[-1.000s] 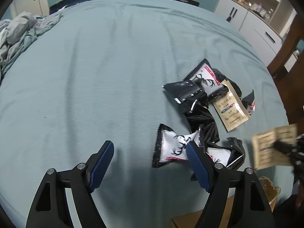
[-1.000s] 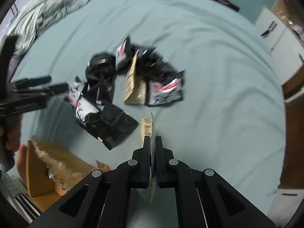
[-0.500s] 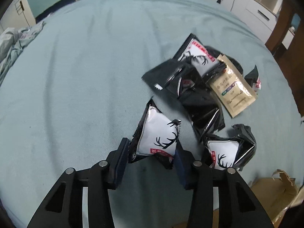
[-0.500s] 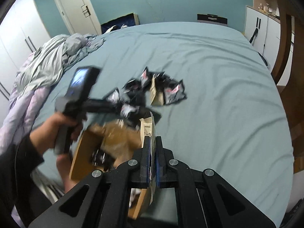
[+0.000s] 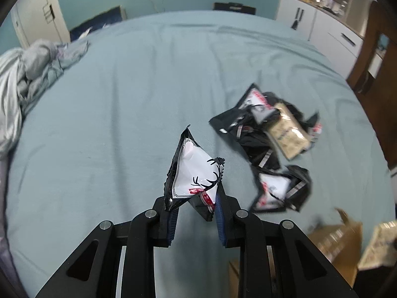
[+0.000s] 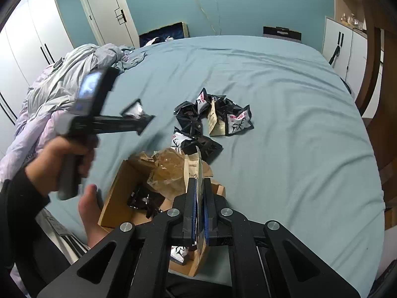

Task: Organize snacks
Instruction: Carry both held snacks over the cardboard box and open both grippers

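**Two snack packets held above the bed**

While the left gripper (image 5: 196, 213) fills the lower centre of the left wrist view, its jaws pinch the lower end of a black-and-white antler packet (image 5: 193, 173), which stands tilted clear of the teal bed sheet (image 5: 124, 99). Right of it, at mid-frame, lies the blurred snack pile (image 5: 270, 144). In the right wrist view, the right gripper (image 6: 199, 211), low in the frame, has its jaws pressed on a thin tan sachet (image 6: 194, 171), held edge-on over the open cardboard box (image 6: 116, 193). Crumpled brown paper (image 6: 168, 171) and dark packets lie inside the box. At upper left, grey bedding (image 6: 62, 84) is heaped.
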Motion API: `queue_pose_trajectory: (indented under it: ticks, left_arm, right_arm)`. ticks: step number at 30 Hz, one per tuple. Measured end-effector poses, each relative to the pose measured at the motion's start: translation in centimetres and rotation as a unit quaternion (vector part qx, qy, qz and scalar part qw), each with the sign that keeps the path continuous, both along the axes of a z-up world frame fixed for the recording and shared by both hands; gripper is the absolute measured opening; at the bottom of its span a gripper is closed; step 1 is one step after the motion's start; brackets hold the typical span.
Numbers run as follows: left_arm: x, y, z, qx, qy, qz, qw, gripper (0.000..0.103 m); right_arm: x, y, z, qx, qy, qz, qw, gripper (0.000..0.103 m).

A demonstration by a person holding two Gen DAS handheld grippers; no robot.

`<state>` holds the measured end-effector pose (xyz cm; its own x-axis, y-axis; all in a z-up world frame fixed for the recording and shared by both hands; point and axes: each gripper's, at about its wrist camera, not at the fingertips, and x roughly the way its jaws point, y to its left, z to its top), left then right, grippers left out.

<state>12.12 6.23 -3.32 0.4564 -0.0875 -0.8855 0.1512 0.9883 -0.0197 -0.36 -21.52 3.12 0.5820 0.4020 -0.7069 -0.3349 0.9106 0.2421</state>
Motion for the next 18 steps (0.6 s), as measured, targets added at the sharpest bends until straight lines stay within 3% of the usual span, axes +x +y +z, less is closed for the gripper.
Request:
queue_pose_trajectory:
  ticks: [6,18]
  left_arm:
    - [-4.3,-2.1,2.4,0.003,-0.025,-0.048,0.9985,0.025]
    - [-11.2,-5.7,2.5,-0.009,0.008,-0.138,0.9903,0.027]
  right_arm:
    - [0.0,-0.1,-0.3,-0.004,0.007,0.001,1.0,0.002]
    - [1.0,-0.6,-0.5,0.006,0.036,-0.011,0.999,0.002]
